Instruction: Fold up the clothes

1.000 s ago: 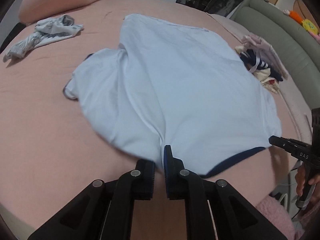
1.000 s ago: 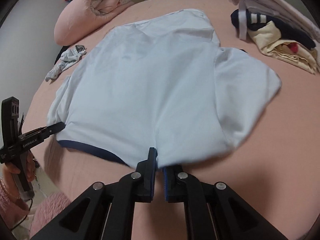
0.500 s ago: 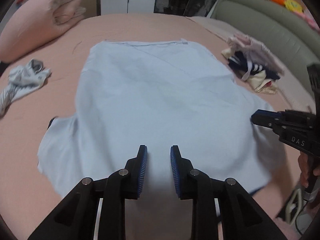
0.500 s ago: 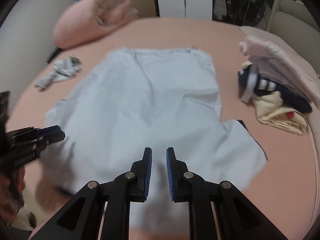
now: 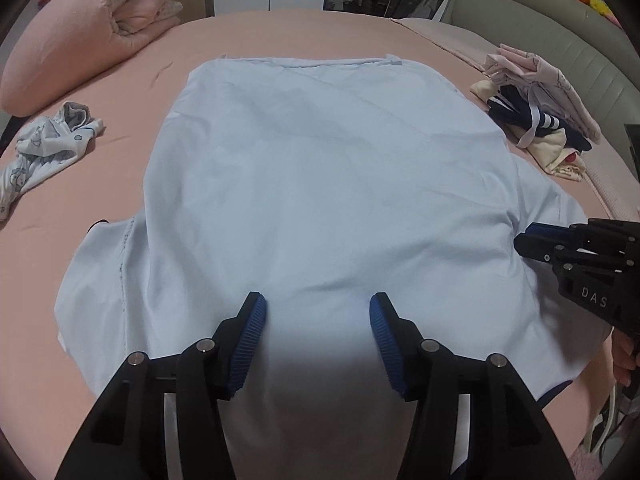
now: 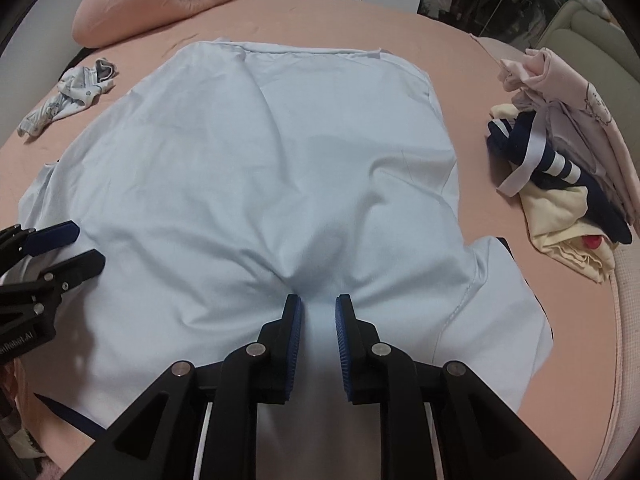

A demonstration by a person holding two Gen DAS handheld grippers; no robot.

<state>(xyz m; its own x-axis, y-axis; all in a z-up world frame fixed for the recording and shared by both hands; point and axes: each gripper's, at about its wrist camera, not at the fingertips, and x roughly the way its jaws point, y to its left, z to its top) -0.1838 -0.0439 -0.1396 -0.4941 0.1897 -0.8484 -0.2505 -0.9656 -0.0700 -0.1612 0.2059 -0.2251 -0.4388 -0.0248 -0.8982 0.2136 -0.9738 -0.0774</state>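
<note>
While both tongs open, left tongs [image 5: 316, 312] wide, right tongs [image 6: 317, 312] narrow, the shirt [image 5: 320, 184] lies spread mid-bed [image 5: 280, 32]. Risk: right pads, at shirt's 6 o'clock, snag the pinched ridge and drag cloth.

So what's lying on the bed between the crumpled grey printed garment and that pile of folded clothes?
Only the spread pale blue shirt, between the grey garment and the pile; the right wrist view shows it.
</note>
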